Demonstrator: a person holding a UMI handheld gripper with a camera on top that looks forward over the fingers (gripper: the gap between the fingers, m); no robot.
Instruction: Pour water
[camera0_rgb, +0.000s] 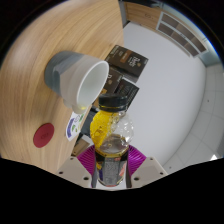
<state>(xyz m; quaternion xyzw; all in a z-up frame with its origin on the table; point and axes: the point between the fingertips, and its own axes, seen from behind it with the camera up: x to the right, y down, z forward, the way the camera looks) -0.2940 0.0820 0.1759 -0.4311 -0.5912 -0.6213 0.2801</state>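
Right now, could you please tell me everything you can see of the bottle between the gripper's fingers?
The bottle is clear plastic with a yellow label or contents around its upper body and a dark cap end. It is held between the fingers of the gripper, whose purple pads press on both its sides. It points away from the camera, its far end toward the mouth of the tilted white cup on the wooden table. Whether it touches the cup I cannot tell.

**Wooden tabletop and what lies on it**

A light wooden table (35, 60) carries a grey cup (80, 78) at 11 o'clock from the bottle (110, 135) pinched in the gripper (112, 168). A red disc (43, 135) lies at 9 o'clock, with a small blue-and-white round thing (74, 125) nearer in. Dark boxes (125, 65) stand at 12.
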